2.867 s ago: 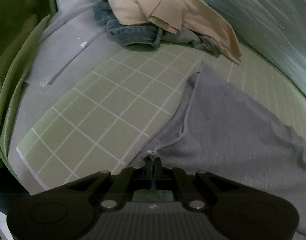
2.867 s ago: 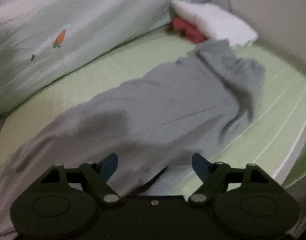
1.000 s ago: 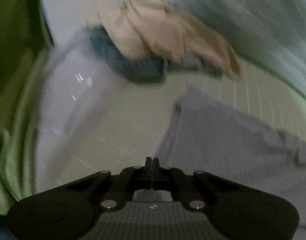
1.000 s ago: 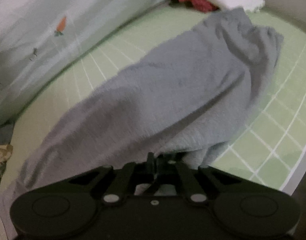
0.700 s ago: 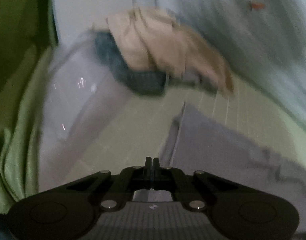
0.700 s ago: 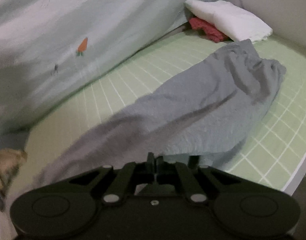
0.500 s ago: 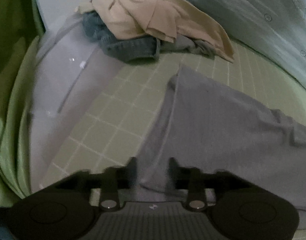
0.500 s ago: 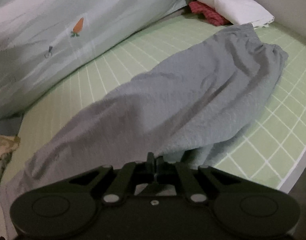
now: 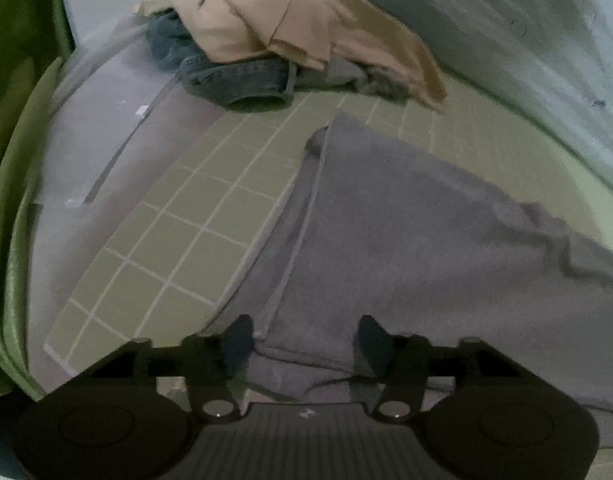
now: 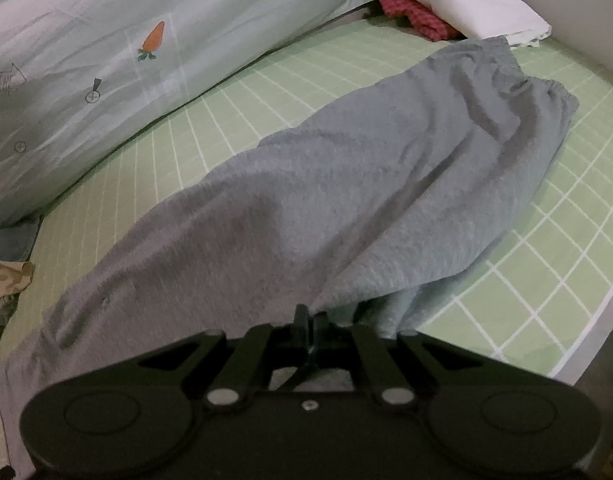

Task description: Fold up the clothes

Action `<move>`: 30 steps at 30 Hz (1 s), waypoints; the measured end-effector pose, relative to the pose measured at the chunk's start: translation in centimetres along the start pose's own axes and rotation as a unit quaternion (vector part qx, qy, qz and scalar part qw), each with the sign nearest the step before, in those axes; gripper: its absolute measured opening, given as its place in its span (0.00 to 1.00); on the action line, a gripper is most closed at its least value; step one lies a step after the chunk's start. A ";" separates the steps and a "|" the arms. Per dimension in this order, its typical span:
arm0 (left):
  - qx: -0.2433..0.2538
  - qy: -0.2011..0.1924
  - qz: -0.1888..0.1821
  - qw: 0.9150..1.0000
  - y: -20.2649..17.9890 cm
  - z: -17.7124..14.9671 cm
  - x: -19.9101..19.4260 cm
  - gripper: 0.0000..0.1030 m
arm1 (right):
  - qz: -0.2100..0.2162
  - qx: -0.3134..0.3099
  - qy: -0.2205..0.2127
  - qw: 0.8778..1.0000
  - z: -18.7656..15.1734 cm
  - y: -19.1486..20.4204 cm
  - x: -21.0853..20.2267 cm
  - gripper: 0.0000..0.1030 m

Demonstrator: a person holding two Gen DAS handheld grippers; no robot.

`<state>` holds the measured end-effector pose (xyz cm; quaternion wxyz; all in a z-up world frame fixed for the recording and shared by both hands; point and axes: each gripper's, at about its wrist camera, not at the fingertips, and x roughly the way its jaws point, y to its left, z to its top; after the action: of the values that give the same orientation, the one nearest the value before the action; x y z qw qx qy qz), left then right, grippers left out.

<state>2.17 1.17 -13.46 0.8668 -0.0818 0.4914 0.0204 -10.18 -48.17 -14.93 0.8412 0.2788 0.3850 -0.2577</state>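
Grey sweatpants [image 10: 346, 184] lie lengthwise on a green checked mat [image 10: 546, 272], doubled over along their length. In the left wrist view the hem end of the grey sweatpants [image 9: 406, 240] lies flat on the mat [image 9: 178, 248]. My left gripper [image 9: 304, 338] hovers just above that end with its jaws opening; cloth lies under the gap, and the pads do not press it. My right gripper [image 10: 309, 322] is shut on the near edge of the sweatpants, which rises slightly into the fingers.
A heap of clothes, beige fabric [image 9: 290, 20] over blue jeans [image 9: 234, 76], sits at the far end of the mat. A pale carrot-print duvet [image 10: 126, 60] runs along one side. A white pillow [image 10: 466, 4] and a red cloth [image 10: 414, 16] lie beyond the waistband. A green curtain [image 9: 10, 160] hangs left.
My left gripper was shut on the hem end, carried it and laid it down, then opened and let it go. The right gripper stays shut on the cloth's edge.
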 end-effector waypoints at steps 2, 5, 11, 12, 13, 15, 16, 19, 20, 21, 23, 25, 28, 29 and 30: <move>-0.008 0.002 0.011 1.000 0.0 -0.1 0.2 0.47 | 0.001 0.002 0.000 1.000 0.0 -0.1 0.0 0.02; -0.017 0.003 0.018 1.000 0.0 -0.1 0.2 0.47 | 0.000 0.004 0.001 1.000 0.0 -0.1 0.1 0.02; -0.006 -0.001 0.057 0.998 -0.6 -0.2 0.2 0.30 | 0.000 0.006 0.002 1.000 -0.2 -0.2 0.0 0.02; -0.001 -0.003 0.066 0.998 -0.8 -0.3 0.2 0.21 | -0.001 0.006 0.002 1.000 -0.2 -0.2 0.1 0.02; -0.001 -0.002 0.065 0.998 -0.8 -0.2 0.3 0.10 | 0.000 0.007 0.002 1.000 -0.2 -0.3 0.1 0.02; -0.001 -0.002 0.064 0.998 -0.7 0.0 0.3 0.06 | 0.000 0.006 0.003 1.000 -0.3 -0.4 0.1 0.02; -0.001 -0.002 0.063 0.998 -0.6 0.0 0.3 0.04 | 0.000 0.006 0.002 1.000 -0.3 -0.4 0.0 0.02; 0.000 -0.010 0.063 0.998 -0.6 0.2 -0.1 0.03 | 0.000 0.006 -0.002 1.000 -0.3 -0.5 -0.1 0.02; -0.003 -0.020 0.065 0.998 -0.5 0.3 -0.5 0.03 | 0.001 0.007 -0.004 1.000 -0.3 -0.5 -0.2 0.02; -0.013 -0.029 0.062 0.998 -0.3 0.7 -1.3 0.03 | -0.001 0.007 -0.009 1.000 -0.3 -0.5 -0.4 0.02; -0.034 -0.048 0.056 0.997 0.1 1.5 -2.8 0.03 | -0.004 0.016 -0.018 1.000 -0.2 -0.7 -1.2 0.02; -0.038 -0.068 0.073 0.994 0.7 1.9 -4.4 0.03 | 0.000 0.024 -0.025 0.999 -0.1 -0.7 -2.1 0.02; -0.044 -0.098 0.097 0.989 1.7 2.6 -6.8 0.03 | 0.009 0.018 -0.024 1.000 -0.3 -0.3 -2.9 0.02; -0.046 -0.106 0.105 0.988 2.1 2.8 -7.5 0.03 | 0.013 0.011 -0.016 1.000 -0.6 -0.1 -2.7 0.02; -0.043 -0.090 0.120 0.988 2.5 2.3 -6.1 0.03 | 0.016 0.004 -0.002 1.000 -1.0 0.1 -2.2 0.02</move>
<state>0.62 4.32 -7.38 0.8946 -0.0578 0.4159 0.1525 -11.92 -46.98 -13.71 0.8450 0.2877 0.3775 -0.2464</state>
